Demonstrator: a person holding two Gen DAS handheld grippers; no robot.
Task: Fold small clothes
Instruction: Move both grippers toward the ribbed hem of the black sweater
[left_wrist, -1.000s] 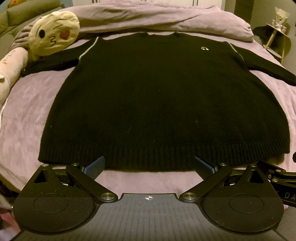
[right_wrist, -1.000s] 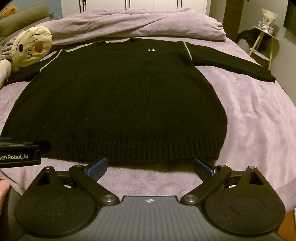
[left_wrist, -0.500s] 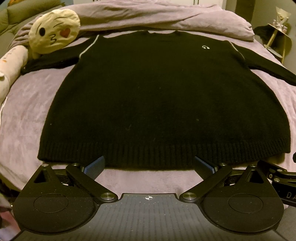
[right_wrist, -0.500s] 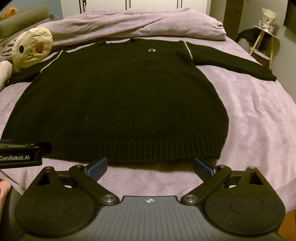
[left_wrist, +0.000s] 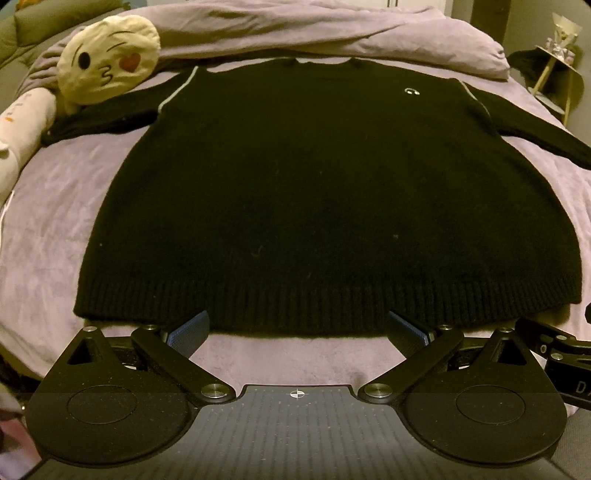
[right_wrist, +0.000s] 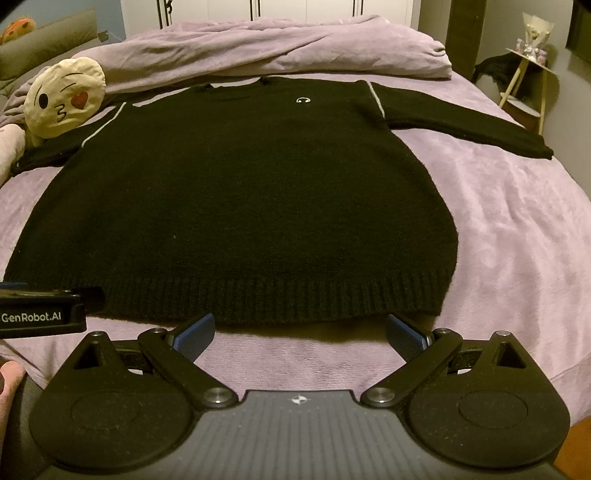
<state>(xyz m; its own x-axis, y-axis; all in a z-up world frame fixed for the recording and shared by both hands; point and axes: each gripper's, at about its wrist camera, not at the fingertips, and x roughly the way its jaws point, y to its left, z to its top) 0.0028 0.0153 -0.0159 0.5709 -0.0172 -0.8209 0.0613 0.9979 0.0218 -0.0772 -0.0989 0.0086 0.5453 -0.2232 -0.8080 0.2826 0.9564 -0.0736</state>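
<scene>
A black knit sweater (left_wrist: 325, 192) lies flat and face up on the purple bed, sleeves spread out to both sides, ribbed hem nearest me. It also shows in the right wrist view (right_wrist: 236, 199). My left gripper (left_wrist: 297, 328) is open and empty, its blue-padded fingers just short of the hem near its left half. My right gripper (right_wrist: 299, 330) is open and empty, just short of the hem near its right half. The left gripper's body (right_wrist: 40, 314) shows at the left edge of the right wrist view.
A yellow kissing-emoji cushion (left_wrist: 109, 66) rests by the left sleeve, a pale plush (left_wrist: 22, 125) beside it. A bunched purple duvet (right_wrist: 280, 51) lies behind the collar. A small side table (right_wrist: 528, 77) stands off the bed's right side.
Both grippers have shifted very slightly; the view of the sweater has barely changed. Nothing was taken hold of.
</scene>
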